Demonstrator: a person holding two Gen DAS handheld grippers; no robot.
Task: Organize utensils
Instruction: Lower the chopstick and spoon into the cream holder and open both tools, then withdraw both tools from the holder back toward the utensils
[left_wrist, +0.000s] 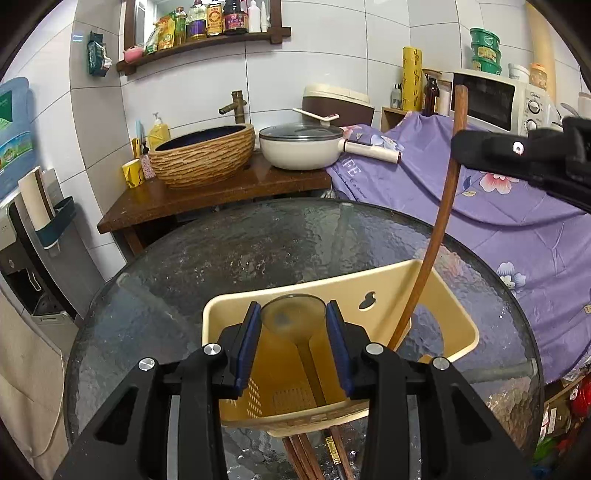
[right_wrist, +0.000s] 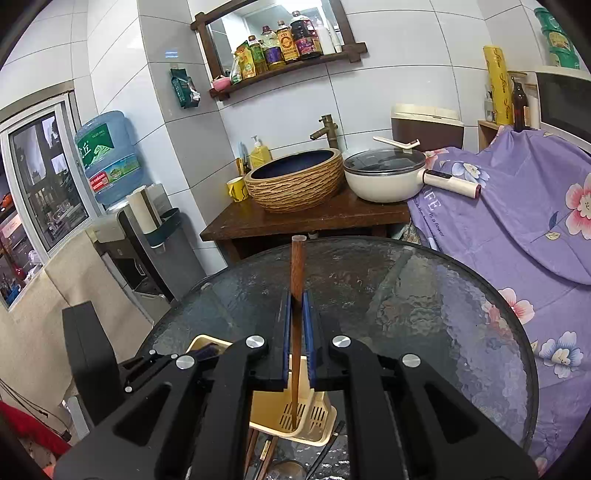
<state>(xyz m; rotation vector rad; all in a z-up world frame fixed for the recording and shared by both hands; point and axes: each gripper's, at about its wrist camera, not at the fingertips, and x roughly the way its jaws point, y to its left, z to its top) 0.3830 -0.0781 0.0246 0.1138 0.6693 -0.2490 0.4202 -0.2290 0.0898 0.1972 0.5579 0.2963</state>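
A beige plastic utensil holder (left_wrist: 443, 295) stands on the round glass table (left_wrist: 258, 240). My left gripper (left_wrist: 293, 310) is shut on the bowl of a grey spoon (left_wrist: 284, 319), whose handle runs down into the holder's left compartment. My right gripper (right_wrist: 295, 295) is shut on a long brown wooden chopstick (right_wrist: 297, 258). The chopstick stands nearly upright, its lower end inside the holder (right_wrist: 317, 417) over the slotted bottom. In the left wrist view the right gripper (left_wrist: 517, 147) shows at the upper right, clamping the same chopstick (left_wrist: 443, 206).
More chopsticks (left_wrist: 306, 458) lie loose on the glass in front of the holder. Behind the table a wooden counter (left_wrist: 207, 195) carries a basin (left_wrist: 203, 158) and a lidded pan (left_wrist: 299, 147). A purple flowered cloth (left_wrist: 517, 221) covers furniture on the right.
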